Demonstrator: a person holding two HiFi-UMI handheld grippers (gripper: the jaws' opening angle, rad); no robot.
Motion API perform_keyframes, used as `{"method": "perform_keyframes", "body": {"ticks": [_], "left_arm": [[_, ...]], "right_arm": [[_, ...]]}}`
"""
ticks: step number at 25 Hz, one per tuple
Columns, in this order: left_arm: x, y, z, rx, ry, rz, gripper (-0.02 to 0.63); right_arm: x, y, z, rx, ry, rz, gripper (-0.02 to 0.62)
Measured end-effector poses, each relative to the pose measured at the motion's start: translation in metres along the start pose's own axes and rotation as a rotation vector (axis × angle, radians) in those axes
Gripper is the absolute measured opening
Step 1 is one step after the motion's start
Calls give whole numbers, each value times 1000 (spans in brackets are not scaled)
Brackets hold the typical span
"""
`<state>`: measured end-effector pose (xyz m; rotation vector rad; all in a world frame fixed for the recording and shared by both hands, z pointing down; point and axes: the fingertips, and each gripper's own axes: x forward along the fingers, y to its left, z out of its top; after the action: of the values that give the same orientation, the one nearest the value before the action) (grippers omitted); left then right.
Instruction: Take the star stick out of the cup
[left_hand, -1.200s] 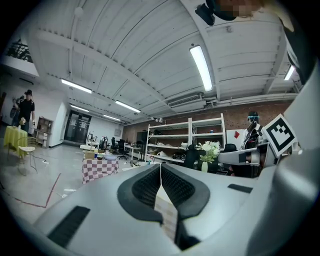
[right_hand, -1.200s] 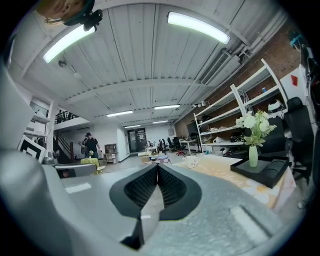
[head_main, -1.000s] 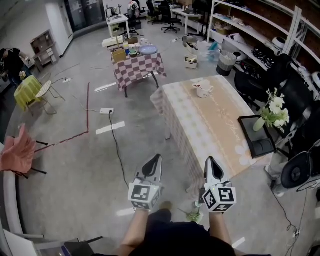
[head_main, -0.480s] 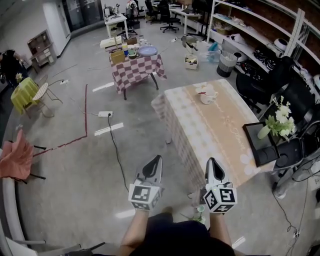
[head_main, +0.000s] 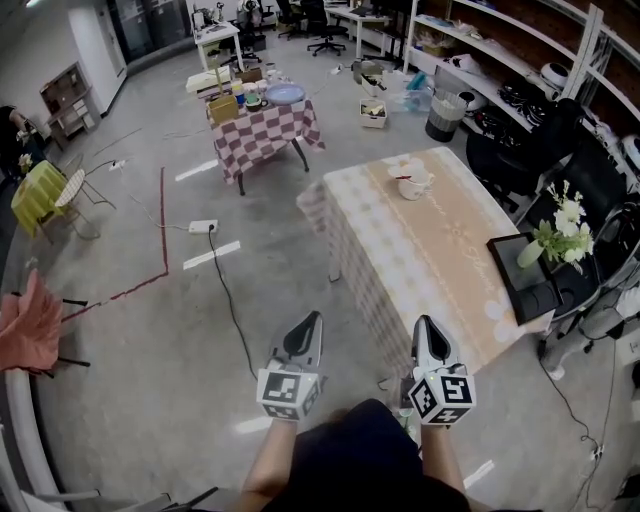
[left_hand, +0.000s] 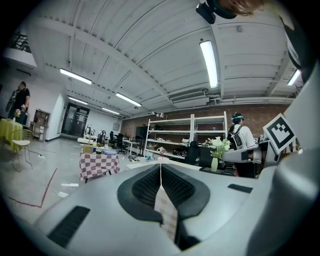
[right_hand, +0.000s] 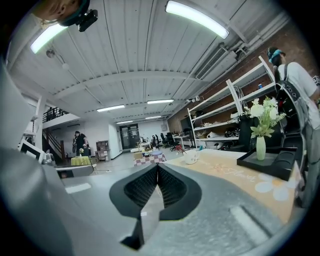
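Across the table, the cup's star stick barely shows.

Desk at 1 o'clock of the person. Cup on its far end, tray at its right edge, vase on the tray. Second desk beyond at 11, shelving at 2.

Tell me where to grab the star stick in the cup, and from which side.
Best take the star stick by the end that juts out over the cup rim, coming down from above. It leans out of the cup, so only that part is free; the rest sits inside. The right gripper is shut: open it first.
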<state>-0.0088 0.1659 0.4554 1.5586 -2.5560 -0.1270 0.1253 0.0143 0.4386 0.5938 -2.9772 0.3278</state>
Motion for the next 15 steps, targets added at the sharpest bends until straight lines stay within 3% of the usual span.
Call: {"method": "perform_keyframes", "body": {"ticks": [15], "left_arm": [[-9, 22, -2, -9, 19, 39, 12]], "right_arm": [[6, 6, -6, 32, 30, 7, 2]]}}
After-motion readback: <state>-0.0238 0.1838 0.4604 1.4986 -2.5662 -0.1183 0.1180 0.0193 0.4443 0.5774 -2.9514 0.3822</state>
